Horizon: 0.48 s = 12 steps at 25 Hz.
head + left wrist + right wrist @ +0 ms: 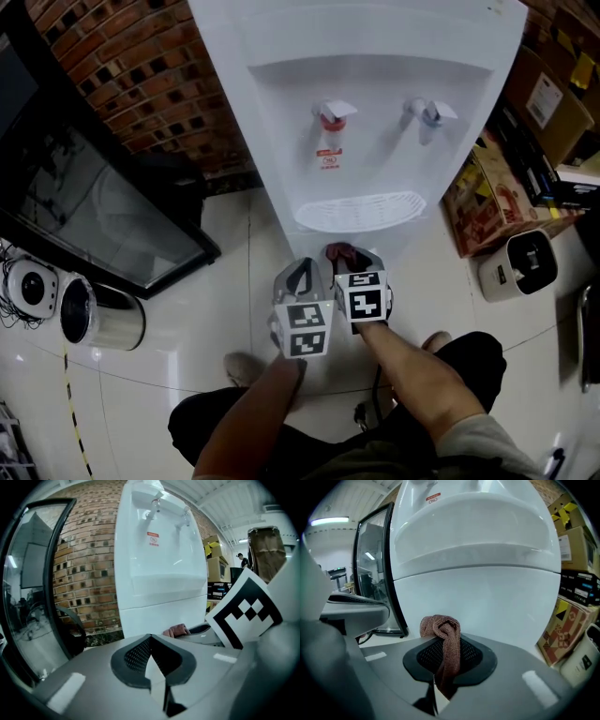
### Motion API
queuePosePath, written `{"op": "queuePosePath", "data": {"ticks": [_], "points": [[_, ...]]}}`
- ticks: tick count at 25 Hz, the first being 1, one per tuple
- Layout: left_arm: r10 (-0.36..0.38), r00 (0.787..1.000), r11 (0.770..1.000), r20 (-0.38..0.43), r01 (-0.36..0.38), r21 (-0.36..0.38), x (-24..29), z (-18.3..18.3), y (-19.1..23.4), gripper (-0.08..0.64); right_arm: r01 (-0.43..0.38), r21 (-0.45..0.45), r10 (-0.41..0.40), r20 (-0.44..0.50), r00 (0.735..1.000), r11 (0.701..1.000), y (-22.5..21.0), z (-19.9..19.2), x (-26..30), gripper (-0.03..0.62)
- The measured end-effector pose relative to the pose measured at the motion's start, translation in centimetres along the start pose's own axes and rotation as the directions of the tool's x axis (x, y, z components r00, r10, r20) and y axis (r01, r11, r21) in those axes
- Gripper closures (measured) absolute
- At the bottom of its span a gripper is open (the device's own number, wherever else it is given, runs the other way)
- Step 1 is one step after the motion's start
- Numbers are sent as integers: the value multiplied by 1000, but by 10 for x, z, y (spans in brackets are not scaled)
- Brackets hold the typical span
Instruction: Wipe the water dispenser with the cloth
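The white water dispenser [375, 56] stands straight ahead, with a red tap [332, 116], a blue tap [428, 112] and an oval drip tray [361, 211]. Both grippers are side by side just below the tray. My right gripper [353, 257] is shut on a bunched reddish-brown cloth [339, 251]. In the right gripper view the cloth [442, 629] hangs knotted between the jaws of the gripper [443, 645], close to the dispenser's lower front panel [487, 602]. My left gripper [302, 274] is shut with nothing in it [150, 640]. Its view shows the dispenser [159, 550] and the cloth's tip [176, 630].
A black glass-door cabinet [94, 206] stands on the left against the brick wall [141, 75]. A steel cylinder [101, 315] lies on the tiled floor beside it. Cardboard boxes [492, 192] and a white appliance [518, 264] crowd the dispenser's right side.
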<state>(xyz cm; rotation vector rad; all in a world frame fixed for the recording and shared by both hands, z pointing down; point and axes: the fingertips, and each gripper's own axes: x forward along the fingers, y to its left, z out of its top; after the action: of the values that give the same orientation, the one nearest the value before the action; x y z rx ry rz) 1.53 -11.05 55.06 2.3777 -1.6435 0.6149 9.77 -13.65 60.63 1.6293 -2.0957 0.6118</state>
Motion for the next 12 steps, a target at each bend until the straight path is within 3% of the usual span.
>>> {"op": "queuePosePath", "data": {"ticks": [12], "points": [[-106, 994, 994, 22, 106, 17, 24, 19, -62, 560, 133, 57, -133, -1, 991, 989, -83, -2, -27, 522]]}}
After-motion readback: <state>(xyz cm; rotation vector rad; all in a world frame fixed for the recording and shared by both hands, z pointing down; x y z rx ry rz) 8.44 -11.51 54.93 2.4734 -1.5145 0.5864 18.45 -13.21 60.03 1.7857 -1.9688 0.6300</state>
